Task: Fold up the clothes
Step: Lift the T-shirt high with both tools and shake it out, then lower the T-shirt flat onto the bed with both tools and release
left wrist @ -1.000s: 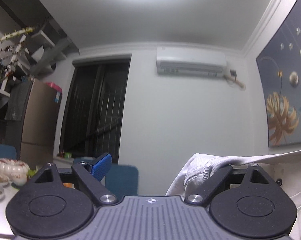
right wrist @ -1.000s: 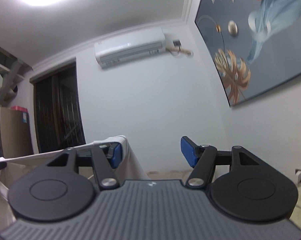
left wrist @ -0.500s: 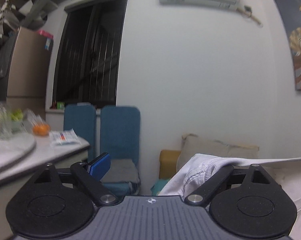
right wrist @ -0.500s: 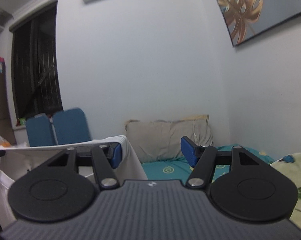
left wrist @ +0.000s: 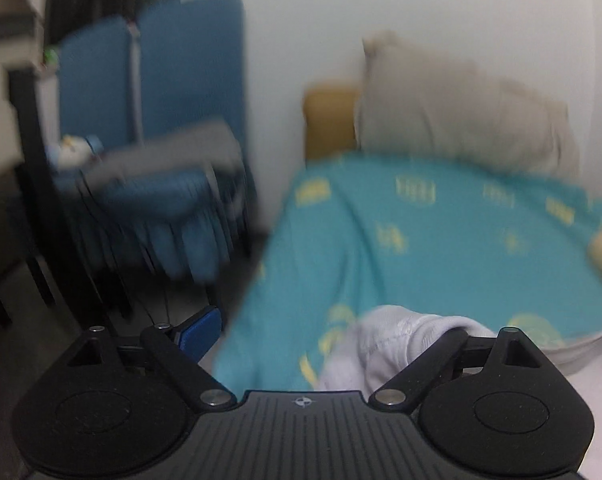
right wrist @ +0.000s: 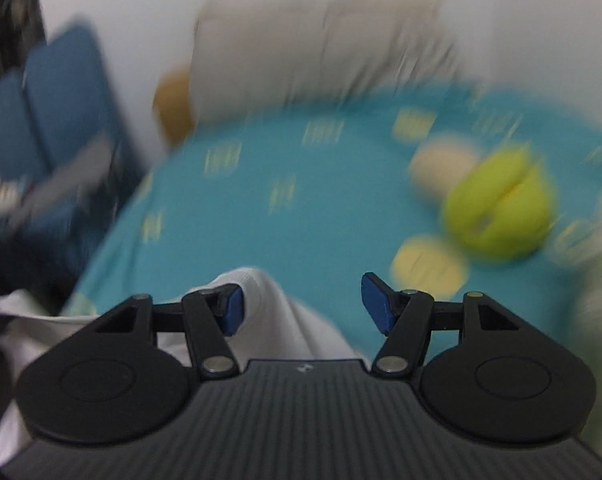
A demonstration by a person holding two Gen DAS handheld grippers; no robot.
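A white garment point(left wrist: 397, 336) hangs over the right finger of my left gripper point(left wrist: 313, 328), hiding that fingertip; the left blue pad point(left wrist: 201, 326) is bare. The jaws stand wide apart. In the right wrist view the same white garment point(right wrist: 273, 312) wraps around the left finger of my right gripper point(right wrist: 301, 304), and the right blue pad point(right wrist: 375, 306) is free. Those jaws are also wide apart. The cloth stretches between the two grippers, just above the near edge of a teal bed sheet point(left wrist: 441, 240). Both views are motion-blurred.
A beige pillow point(left wrist: 461, 120) and a mustard cushion point(left wrist: 329, 120) lean on the wall at the bed's head. Blue chairs point(left wrist: 161, 80) stand left of the bed. A lime-green plush toy point(right wrist: 497, 212) lies on the teal sheet point(right wrist: 301, 200) at right.
Both grippers have tipped down from the ceiling and wall toward the bed. The garment stays hooked over one finger of each, and the jaws have kept their width.
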